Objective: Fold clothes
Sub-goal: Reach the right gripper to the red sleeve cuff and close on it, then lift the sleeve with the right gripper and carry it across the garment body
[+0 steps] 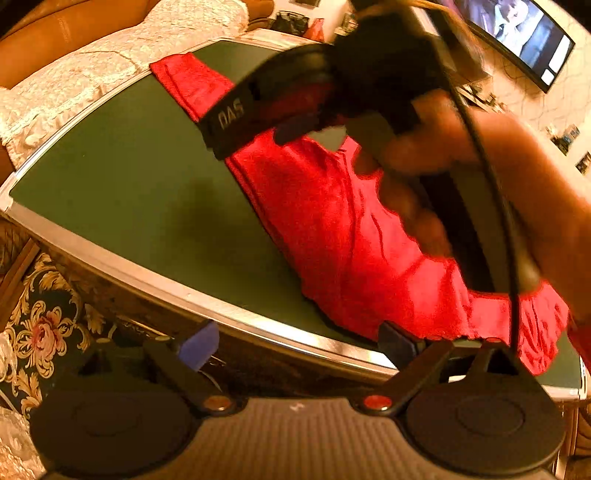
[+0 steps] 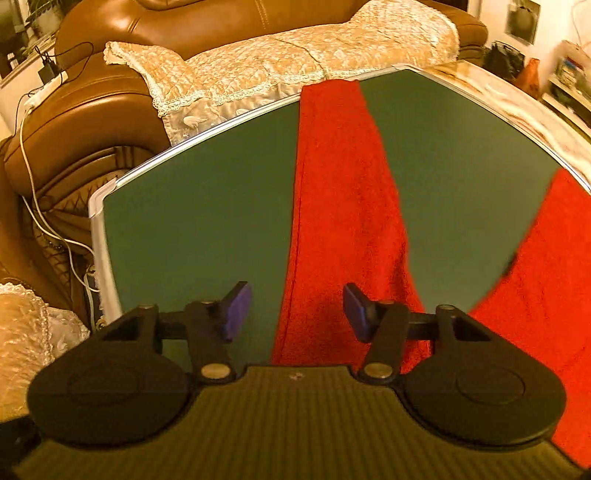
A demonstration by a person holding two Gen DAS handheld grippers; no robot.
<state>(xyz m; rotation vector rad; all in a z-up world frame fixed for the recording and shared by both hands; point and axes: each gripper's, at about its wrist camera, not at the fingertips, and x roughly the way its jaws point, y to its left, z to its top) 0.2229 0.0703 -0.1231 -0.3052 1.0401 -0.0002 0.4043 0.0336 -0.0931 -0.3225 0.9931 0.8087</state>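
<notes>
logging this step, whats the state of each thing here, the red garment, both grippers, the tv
red fabric garment: spread flat on the green table, unfolded, one end over the far edge
left gripper: open, holding nothing
right gripper: open, over the garment, pads not gripping it
wall television: on, showing a picture

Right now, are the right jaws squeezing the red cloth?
Apart. The right wrist view shows the right gripper with both jaws standing clear of the red cloth, which lies flat on the table between them.
</notes>
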